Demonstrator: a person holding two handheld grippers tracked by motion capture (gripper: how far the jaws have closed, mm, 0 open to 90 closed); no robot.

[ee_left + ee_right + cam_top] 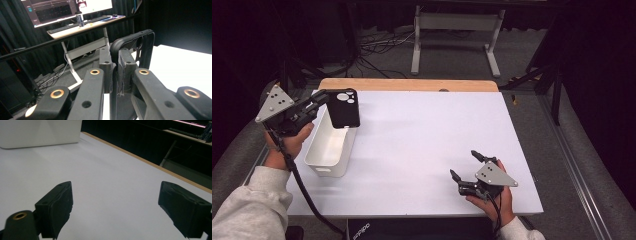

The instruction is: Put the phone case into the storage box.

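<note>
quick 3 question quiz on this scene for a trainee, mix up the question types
1. True or false: the left tongs are shut on the phone case.
2. The right tongs are: A open, B shut on the bin, C shut on a cable.
3. Fill in: the phone case hangs above the far end of the white ____.

Key: 1 true; 2 A; 3 bin.

dark room with black curtains all round, grey carpet floor (532, 125), white desk frame (457, 35) at the back, tangle of cables (377, 50), lit monitors (67, 8) on a desk
</note>
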